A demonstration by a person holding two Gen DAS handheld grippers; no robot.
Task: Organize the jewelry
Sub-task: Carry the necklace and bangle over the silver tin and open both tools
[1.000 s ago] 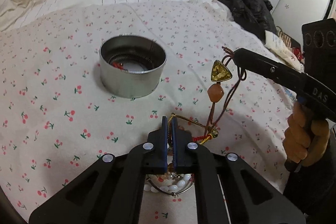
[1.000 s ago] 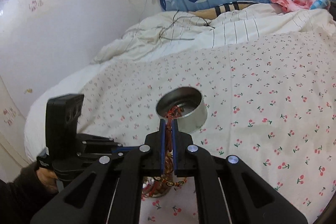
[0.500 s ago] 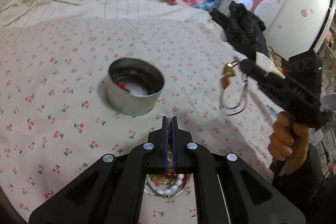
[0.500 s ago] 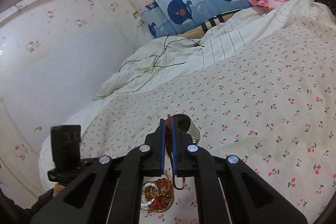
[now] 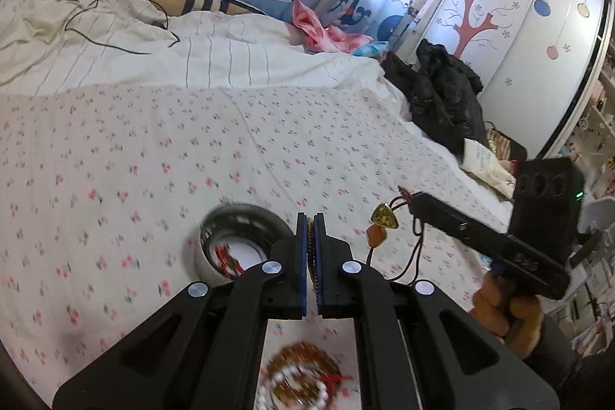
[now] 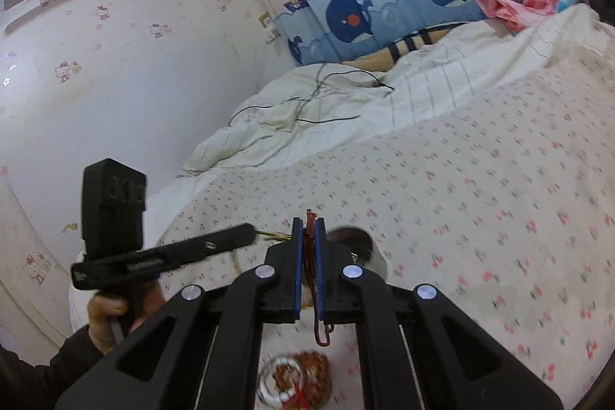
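Jewelry: one heap of beaded bracelets (image 5: 303, 381) on the cherry-print bedspread (image 5: 115, 148), nearer than the round tin (image 5: 242, 244), now lower in view as both grippers have lifted. Left gripper (image 5: 310, 218) clamped on a gold chain (image 5: 313, 256); right gripper (image 6: 306, 222) clamped on one brown cord necklace (image 5: 384, 218), triangular pendant dangling right of the tin. One tin, red strand inside.
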